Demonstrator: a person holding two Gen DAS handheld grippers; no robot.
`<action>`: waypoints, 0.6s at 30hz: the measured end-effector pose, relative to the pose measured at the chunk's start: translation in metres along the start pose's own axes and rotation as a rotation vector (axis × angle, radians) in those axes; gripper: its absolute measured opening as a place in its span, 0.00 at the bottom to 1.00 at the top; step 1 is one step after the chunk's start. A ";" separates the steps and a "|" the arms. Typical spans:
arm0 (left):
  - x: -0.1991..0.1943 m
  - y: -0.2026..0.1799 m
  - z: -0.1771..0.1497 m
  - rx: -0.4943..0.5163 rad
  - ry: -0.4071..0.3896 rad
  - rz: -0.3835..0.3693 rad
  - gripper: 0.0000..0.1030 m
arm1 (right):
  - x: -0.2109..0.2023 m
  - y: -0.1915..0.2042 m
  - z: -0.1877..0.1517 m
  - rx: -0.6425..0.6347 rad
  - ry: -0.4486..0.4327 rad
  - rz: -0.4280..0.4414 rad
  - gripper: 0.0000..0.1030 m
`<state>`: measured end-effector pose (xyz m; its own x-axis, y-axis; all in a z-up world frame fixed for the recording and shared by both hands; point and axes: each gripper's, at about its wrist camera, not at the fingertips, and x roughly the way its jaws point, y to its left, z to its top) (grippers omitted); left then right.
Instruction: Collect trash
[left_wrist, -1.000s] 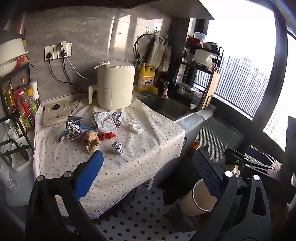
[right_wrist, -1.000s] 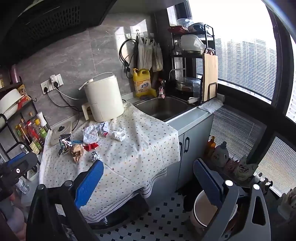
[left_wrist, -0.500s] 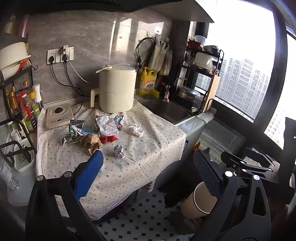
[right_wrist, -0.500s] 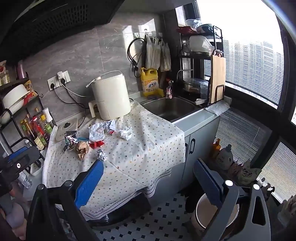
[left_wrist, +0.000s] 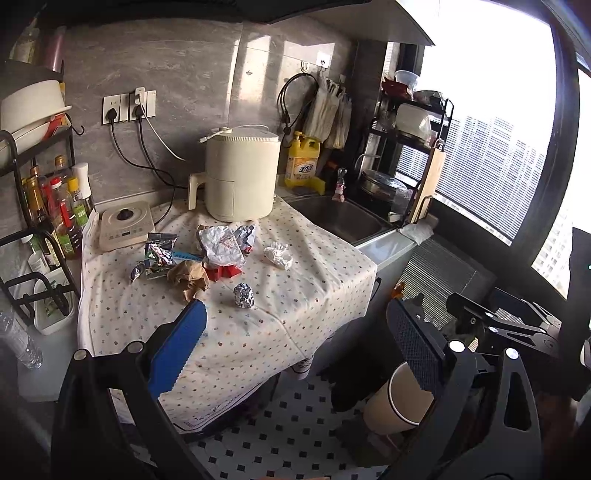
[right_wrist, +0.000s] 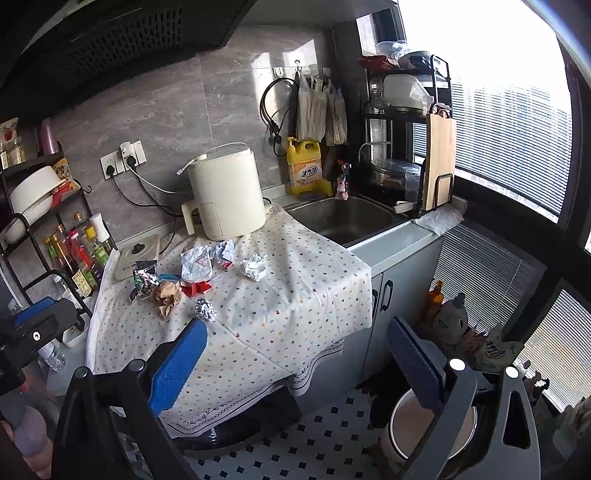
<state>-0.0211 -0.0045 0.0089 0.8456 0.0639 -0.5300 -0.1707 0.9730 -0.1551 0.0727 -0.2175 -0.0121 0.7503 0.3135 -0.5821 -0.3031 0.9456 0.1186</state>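
Two Claws Released, Trash On Surface

Left wrist view: left claw (left_wrist: 295, 347) spread wide, empty, short of the surface (left_wrist: 295, 317). Foil ball (left_wrist: 243, 294) lies near brown crumpled paper (left_wrist: 189, 275).

Right wrist view: right claw (right_wrist: 295, 358) likewise released; white paper wad (right_wrist: 253, 268) apart from foil ball (right_wrist: 204, 309); bin (right_wrist: 432, 424) on floor.

Left tongs (left_wrist: 295, 345): black open-frame arms, round silver screw heads on the struts, a ribbed bright-blue pad on one finger (left_wrist: 177, 349), a darker textured blue pad on the other. Right tongs (right_wrist: 295, 360): same black frame, silver screws, matching blue pads (right_wrist: 176, 365). Bare skin shows at the near left edge of the right view.
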 end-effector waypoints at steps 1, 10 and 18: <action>-0.001 0.001 0.000 0.003 -0.002 0.001 0.94 | 0.000 0.000 0.000 -0.002 0.003 -0.003 0.92; -0.006 0.005 0.004 -0.005 0.007 0.028 0.94 | 0.000 0.005 0.005 -0.020 -0.010 0.024 0.92; -0.014 0.013 0.002 -0.023 -0.013 0.048 0.94 | 0.000 0.009 0.006 -0.026 -0.013 0.026 0.92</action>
<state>-0.0335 0.0076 0.0161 0.8424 0.1137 -0.5267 -0.2232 0.9633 -0.1489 0.0737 -0.2080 -0.0061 0.7494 0.3394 -0.5685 -0.3376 0.9345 0.1128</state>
